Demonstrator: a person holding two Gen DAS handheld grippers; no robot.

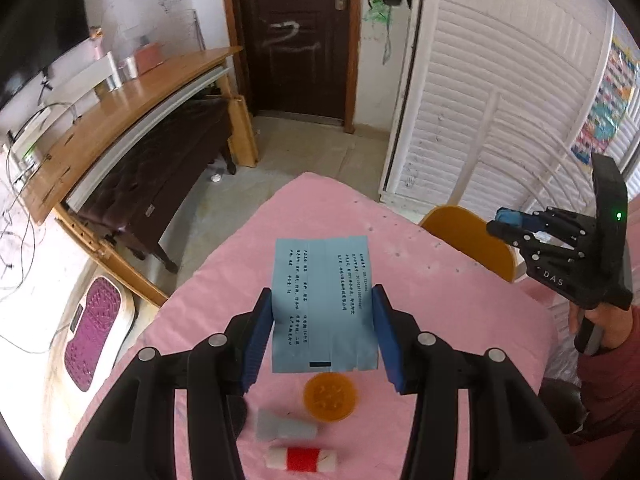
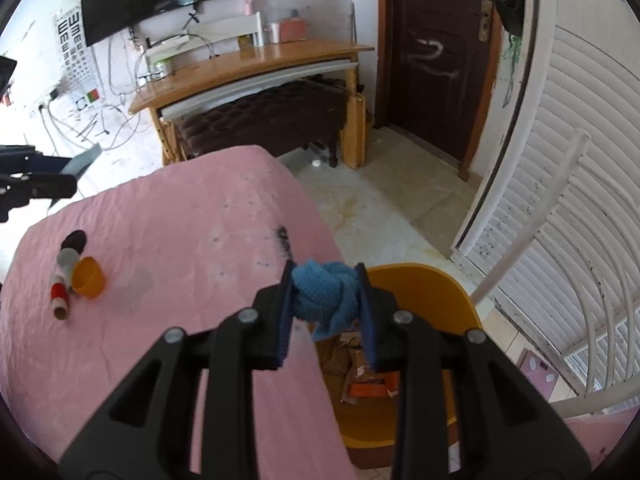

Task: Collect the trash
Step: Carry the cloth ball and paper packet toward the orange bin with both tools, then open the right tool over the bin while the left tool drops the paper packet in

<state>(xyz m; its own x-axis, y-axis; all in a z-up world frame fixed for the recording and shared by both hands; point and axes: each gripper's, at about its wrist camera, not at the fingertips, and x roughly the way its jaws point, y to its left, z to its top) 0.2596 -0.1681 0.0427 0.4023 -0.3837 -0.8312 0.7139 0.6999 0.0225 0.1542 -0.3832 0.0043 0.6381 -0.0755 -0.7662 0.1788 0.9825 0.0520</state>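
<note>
Landmark: pink-covered counter (image 1: 420, 280).

Left of the counter, on the floor: purple-topped footpad (image 1: 94, 332); beyond it, wooden desk (image 1: 132, 108) with dark tufted bench (image 1: 160, 184) beneath.

Above the counter's middle: left tongs (image 1: 322, 332), clenched on a light blue printed paper slip (image 1: 322, 300), blue pads pressing both long edges; slip held clear of the cloth, text side up.

On the counter, nearer than the slip: orange cap (image 1: 330, 396), grey-and-white roll (image 1: 286, 429), red-and-white spool (image 1: 302, 459), lying close together. Dark oval item (image 2: 74, 242) touching the same cluster in the right wrist view; identity unclear.

At the counter's right edge: right tongs (image 2: 326, 296), clenched on a knotted blue knit cloth (image 2: 326, 292), held directly over the orange bin (image 2: 436, 292). Bin standing just beside the counter edge, containing brown and orange wrappers (image 2: 368, 376).

Right of the counter: white louvered doors (image 1: 492, 100). Beyond the counter: dark brown door (image 1: 298, 36).
</note>
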